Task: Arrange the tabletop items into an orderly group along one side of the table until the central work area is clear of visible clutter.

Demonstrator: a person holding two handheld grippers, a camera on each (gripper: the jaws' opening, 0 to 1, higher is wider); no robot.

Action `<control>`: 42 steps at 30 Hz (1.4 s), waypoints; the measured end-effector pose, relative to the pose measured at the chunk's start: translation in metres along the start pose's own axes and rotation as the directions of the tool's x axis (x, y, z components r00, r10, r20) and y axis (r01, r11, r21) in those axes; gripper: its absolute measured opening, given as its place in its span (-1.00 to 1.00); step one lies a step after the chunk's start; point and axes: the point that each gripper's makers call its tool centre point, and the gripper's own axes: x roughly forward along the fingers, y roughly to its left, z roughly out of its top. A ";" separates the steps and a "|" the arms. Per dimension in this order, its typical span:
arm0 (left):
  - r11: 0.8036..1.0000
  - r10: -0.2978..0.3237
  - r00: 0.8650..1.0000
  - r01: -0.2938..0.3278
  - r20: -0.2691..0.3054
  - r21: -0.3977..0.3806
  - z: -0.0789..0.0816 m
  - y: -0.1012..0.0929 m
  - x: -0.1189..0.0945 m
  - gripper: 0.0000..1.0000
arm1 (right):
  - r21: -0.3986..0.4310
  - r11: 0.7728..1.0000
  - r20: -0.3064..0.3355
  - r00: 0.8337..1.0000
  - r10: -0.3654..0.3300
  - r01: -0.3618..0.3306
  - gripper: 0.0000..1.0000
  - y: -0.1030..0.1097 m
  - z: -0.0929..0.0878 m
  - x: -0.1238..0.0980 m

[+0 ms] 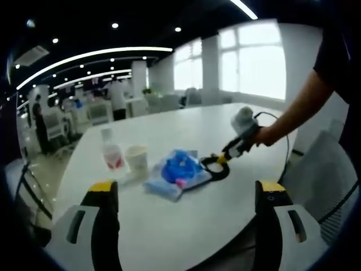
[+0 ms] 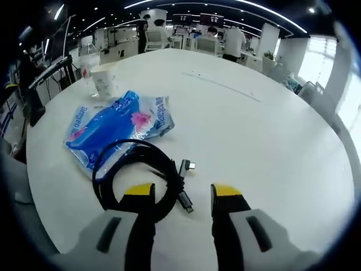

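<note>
In the left gripper view your left hand-held gripper [image 1: 183,197] hovers wide open before the crinkled blue plastic packet [image 1: 177,172] on the smooth white desk [image 1: 186,226]; in the right gripper view your right hand-held gripper [image 2: 181,195] stands open and empty over the coiled black cable [image 2: 138,172].

Behind your counter [image 2: 271,135] you have an open office: bright windows [image 1: 256,62] fill the far wall in the left gripper view, with a white pillar [image 1: 210,68] between them. Strip lights [image 1: 93,55] curve across the dark ceiling. Rows of desks [image 1: 90,110] and chairs [image 1: 169,101] stand well apart from you, and people [image 1: 117,97] stand among them. A grey chair [image 1: 321,175] sits just beside the counter's edge.
</note>
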 end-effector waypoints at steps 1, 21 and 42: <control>1.000 0.002 1.000 -0.002 -0.001 0.000 0.000 0.000 0.000 0.95 | -0.005 1.000 -0.004 1.000 0.004 -0.004 -0.31 0.001 0.000 0.001; 1.000 0.016 1.000 -0.016 -0.015 0.003 -0.003 0.004 -0.001 0.92 | -0.004 1.000 -0.048 0.998 0.027 -0.027 -0.68 0.009 0.000 0.014; 1.000 0.011 1.000 -0.011 -0.011 0.004 -0.002 0.003 0.000 0.90 | -0.029 1.000 -0.054 0.998 0.011 -0.012 -0.83 0.009 0.007 0.007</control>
